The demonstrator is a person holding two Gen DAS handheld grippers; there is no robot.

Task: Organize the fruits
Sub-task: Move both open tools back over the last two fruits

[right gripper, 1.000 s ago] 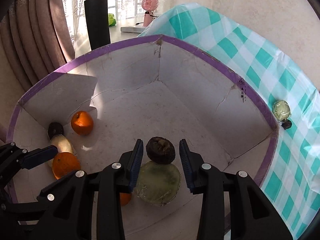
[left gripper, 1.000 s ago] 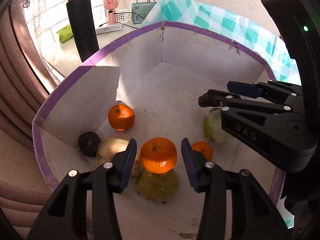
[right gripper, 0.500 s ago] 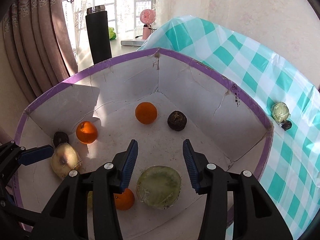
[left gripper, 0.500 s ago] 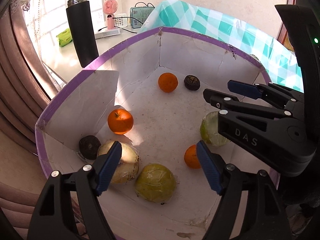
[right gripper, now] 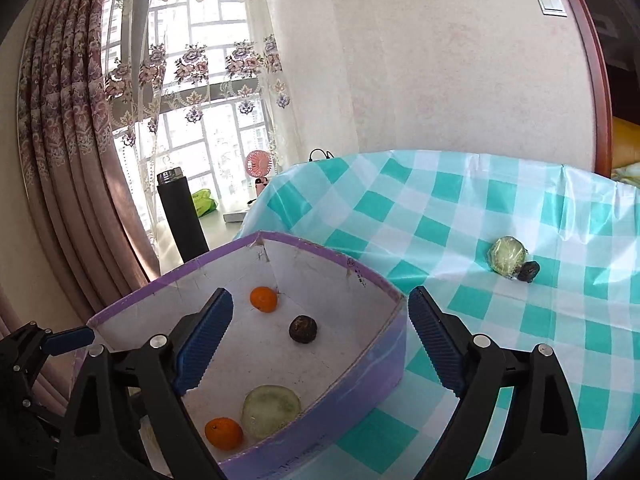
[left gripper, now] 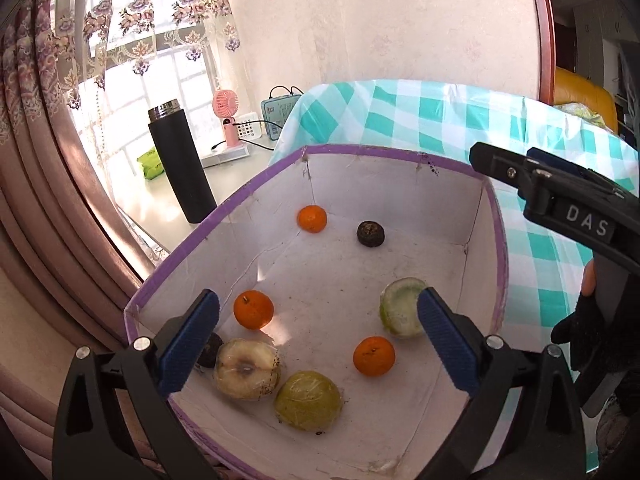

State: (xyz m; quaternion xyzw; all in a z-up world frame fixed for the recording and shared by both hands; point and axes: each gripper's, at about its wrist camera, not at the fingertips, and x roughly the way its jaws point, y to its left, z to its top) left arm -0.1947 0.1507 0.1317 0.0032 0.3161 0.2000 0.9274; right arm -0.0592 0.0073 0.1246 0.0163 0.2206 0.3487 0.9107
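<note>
A purple-rimmed white box [left gripper: 248,196] holds three oranges [left gripper: 311,218], [left gripper: 253,309], [left gripper: 373,356], two dark round fruits [left gripper: 370,233], [left gripper: 208,354], a pale wrapped fruit [left gripper: 246,369], a green one [left gripper: 308,400] and a whitish-green one [left gripper: 400,307]. My left gripper [left gripper: 318,340] is open and empty above the box's near side. My right gripper [right gripper: 320,340] is open and empty above the box [right gripper: 376,280]. On the checked cloth [right gripper: 460,208] outside lie a green wrapped fruit [right gripper: 507,257] and a dark fruit [right gripper: 529,271], touching.
A black flask [left gripper: 180,160], a pink fan [left gripper: 227,120], a white box and a blue device stand on the sill behind the box. Curtains hang at the left. The table runs to the right.
Both grippers let go of an orange and a dark fruit, which now lie at the box's far side. Both grippers opened wide and rose up and back.
</note>
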